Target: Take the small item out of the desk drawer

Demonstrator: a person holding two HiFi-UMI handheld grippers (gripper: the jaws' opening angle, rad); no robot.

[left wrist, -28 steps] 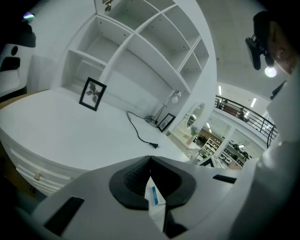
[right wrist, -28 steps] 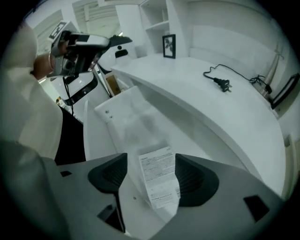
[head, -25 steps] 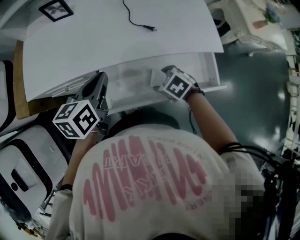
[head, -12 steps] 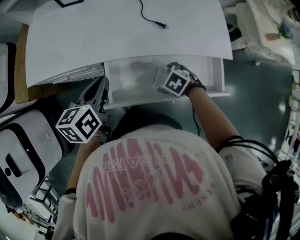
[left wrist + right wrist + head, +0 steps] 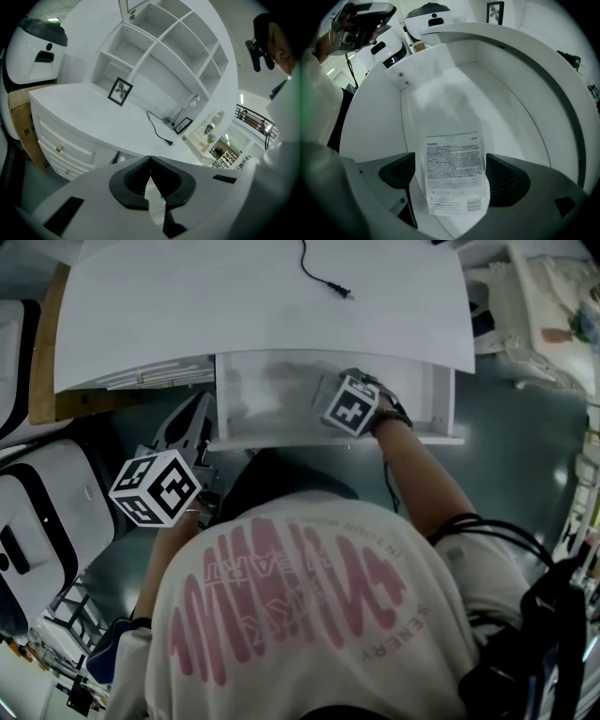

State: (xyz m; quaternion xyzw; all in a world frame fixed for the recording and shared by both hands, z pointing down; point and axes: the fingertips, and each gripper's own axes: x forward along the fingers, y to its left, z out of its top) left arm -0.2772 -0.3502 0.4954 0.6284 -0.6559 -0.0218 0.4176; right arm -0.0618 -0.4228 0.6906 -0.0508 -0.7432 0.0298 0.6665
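Note:
The white desk [image 5: 234, 306] has its drawer [image 5: 441, 395] pulled out. My right gripper [image 5: 330, 397] reaches down into it, with its marker cube on top. In the right gripper view a small white printed packet [image 5: 452, 154] lies flat on the drawer floor [image 5: 487, 98]. It sits between the jaws of my right gripper [image 5: 451, 177], which stand wide open, and the pads do not touch it. My left gripper [image 5: 195, 418] hangs outside the drawer's left front corner. In its own view the left gripper [image 5: 150, 161] is shut, tips together, holding nothing.
A black power cable [image 5: 323, 273] lies on the desk top. A brown board [image 5: 42, 362] leans at the desk's left end, with white and black equipment [image 5: 37, 521] below it. The left gripper view shows small side drawers [image 5: 58, 147], a framed picture [image 5: 120, 91] and white wall shelves [image 5: 164, 42].
The right gripper has gone a little deeper into the drawer. The left gripper has stayed by the drawer's left corner. The head camera has shifted, so the desk sits squarer in view.

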